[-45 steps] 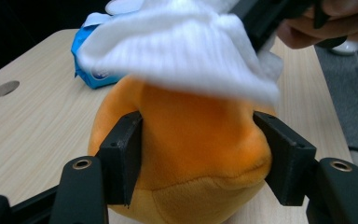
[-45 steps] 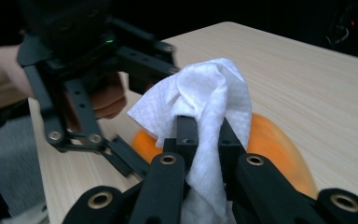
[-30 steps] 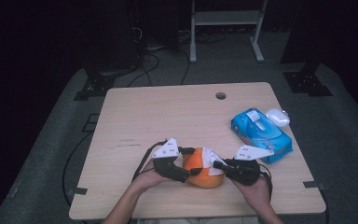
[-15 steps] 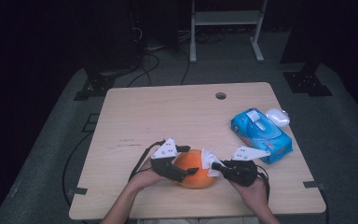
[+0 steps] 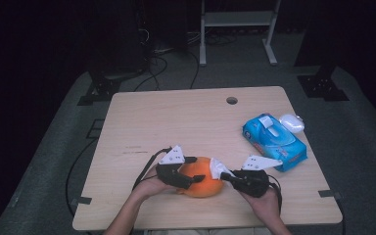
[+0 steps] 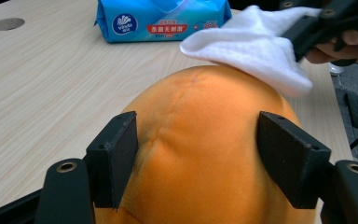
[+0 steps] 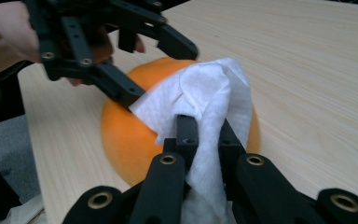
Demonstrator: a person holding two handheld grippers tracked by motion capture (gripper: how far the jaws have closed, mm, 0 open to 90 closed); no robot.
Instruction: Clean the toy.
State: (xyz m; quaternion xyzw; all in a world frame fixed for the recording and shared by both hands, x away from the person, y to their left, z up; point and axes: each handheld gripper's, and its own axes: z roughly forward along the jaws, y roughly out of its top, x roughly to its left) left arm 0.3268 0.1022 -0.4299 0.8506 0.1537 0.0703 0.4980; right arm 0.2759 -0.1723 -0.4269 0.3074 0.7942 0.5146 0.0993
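Note:
A soft orange ball (image 5: 203, 178) rests on the wooden table (image 5: 176, 122) near its front edge. My left gripper (image 5: 196, 170) reaches around it from the left. Its jaws have just been closing, and in the left gripper view both pads (image 6: 114, 158) press into the ball's (image 6: 200, 140) sides. My right gripper (image 7: 207, 135) is shut on a white wipe (image 7: 205, 93) and holds it against the ball's (image 7: 126, 135) top right. The wipe (image 6: 256, 42) drapes over the ball's far side in the left gripper view.
A blue pack of wipes (image 5: 274, 141) lies at the table's right, with a small white object (image 5: 292, 122) just behind it. A round hole (image 5: 231, 100) sits near the far edge. Black stands and cables lie on the floor beyond.
The ball and both grippers have edged slightly to the left on the table. The wipe stays against the ball.

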